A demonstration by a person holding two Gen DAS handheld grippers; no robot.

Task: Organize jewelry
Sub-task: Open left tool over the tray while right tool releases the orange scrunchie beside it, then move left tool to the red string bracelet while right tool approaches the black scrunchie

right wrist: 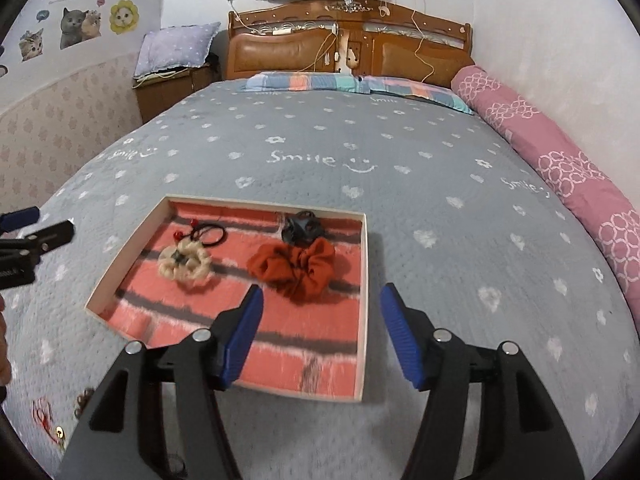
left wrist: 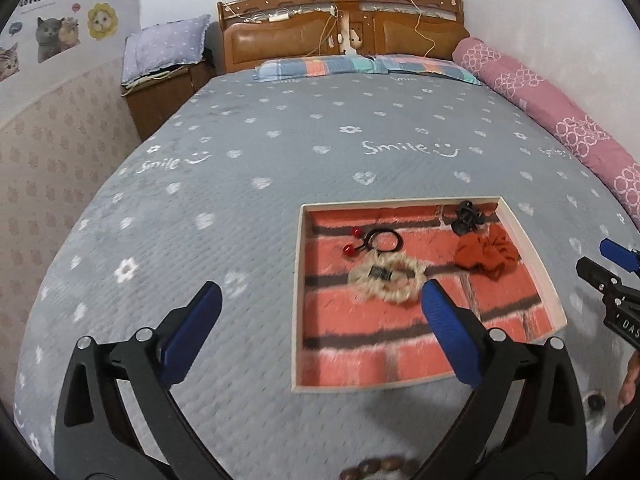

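A shallow box with a red brick-pattern floor lies on the grey bed. In it are a cream braided hair tie, a black elastic with red beads, a rust-red scrunchie and a black claw clip. My left gripper is open and empty above the box's near left side. My right gripper is open and empty above the box's near right corner. A brown bead bracelet and a red string piece lie on the bedspread near me.
The grey "Smile" bedspread stretches to the wooden headboard. A pink bolster runs along the right wall. A nightstand with a pillow stands at the far left. A small dark ring-like item lies right of the box.
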